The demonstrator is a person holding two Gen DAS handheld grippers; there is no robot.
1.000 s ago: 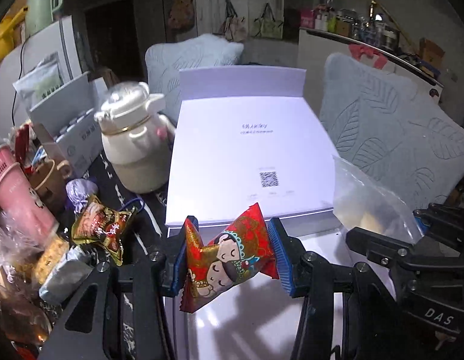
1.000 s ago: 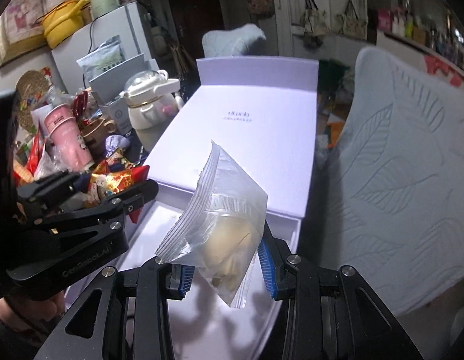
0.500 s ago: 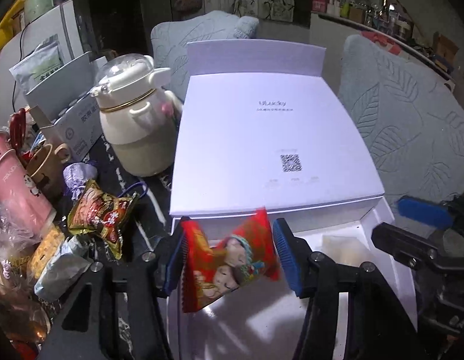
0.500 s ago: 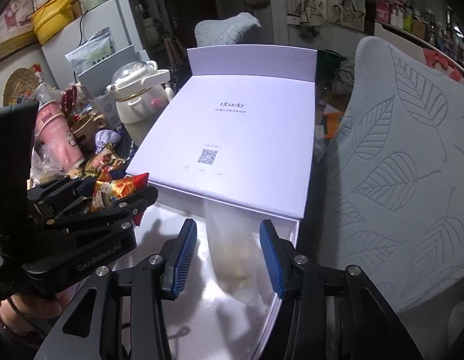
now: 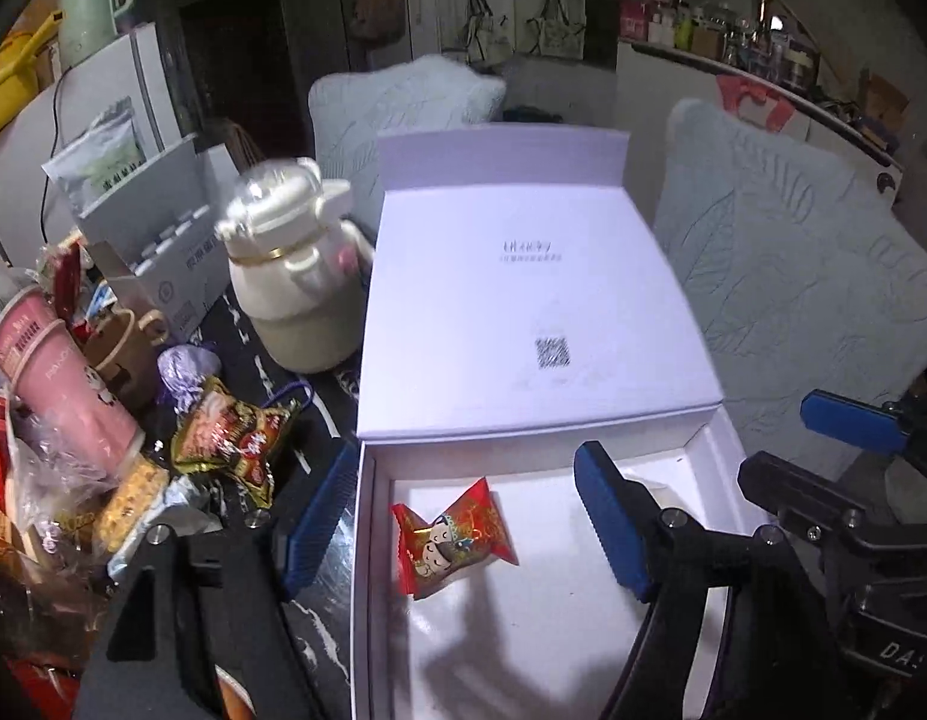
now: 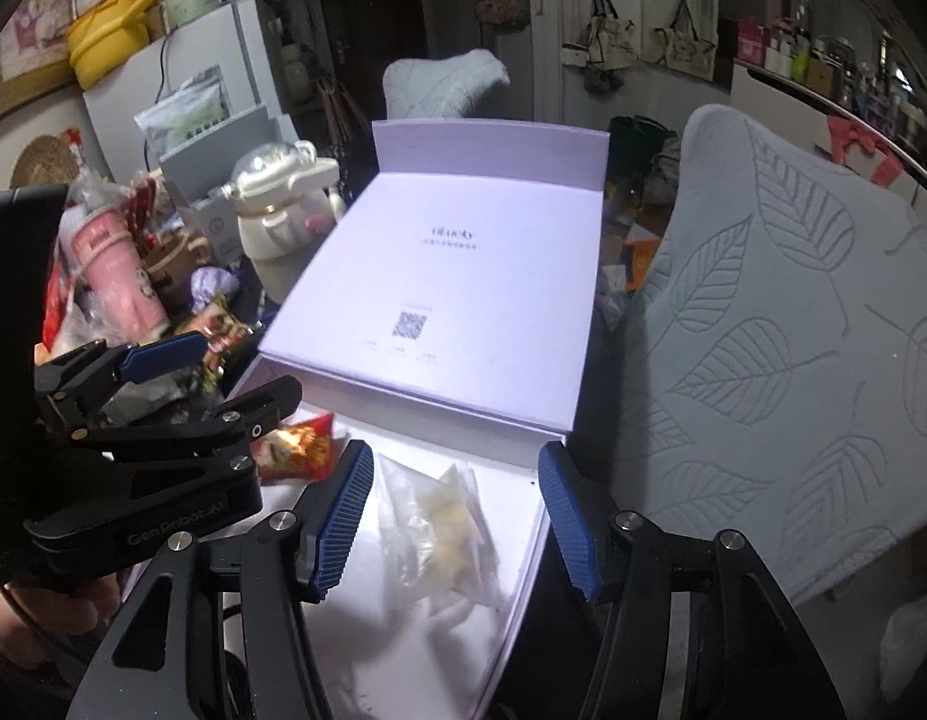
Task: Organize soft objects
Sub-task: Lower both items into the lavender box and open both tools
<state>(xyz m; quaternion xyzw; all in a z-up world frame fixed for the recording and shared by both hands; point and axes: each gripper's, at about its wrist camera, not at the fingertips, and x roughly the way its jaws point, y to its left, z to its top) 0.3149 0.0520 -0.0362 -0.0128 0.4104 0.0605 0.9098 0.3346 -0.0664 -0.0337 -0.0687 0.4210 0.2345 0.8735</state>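
- While both packets are lying loose inside the open white cardboard box [image 5: 367, 570], the left hand-held gripper [image 5: 463, 516] is hanging spread wide above the red printed snack packet [image 5: 454, 537], gripping nothing.
- One blue finger of that gripper is sitting outside the box's left wall, so a careless pull sideways is likely to be catching the rim and shoving the box.
- On the other side, the right hand-held gripper [image 6: 457, 516] is also standing wide open and empty over the clear plastic zip bag with pale contents [image 6: 439, 528], which is resting against the right inner wall.
- Because the two tools are crowding one small box, they are risking a knock together.
- Leaning over the tray's far end, the white hinged lid [image 5: 523, 312] is threatening to drop shut if bumped.
- More wrapped snacks [image 5: 235, 438] are waiting in table clutter beside a cream ceramic teapot [image 5: 295, 288], which a sweeping reach is risking tipping.
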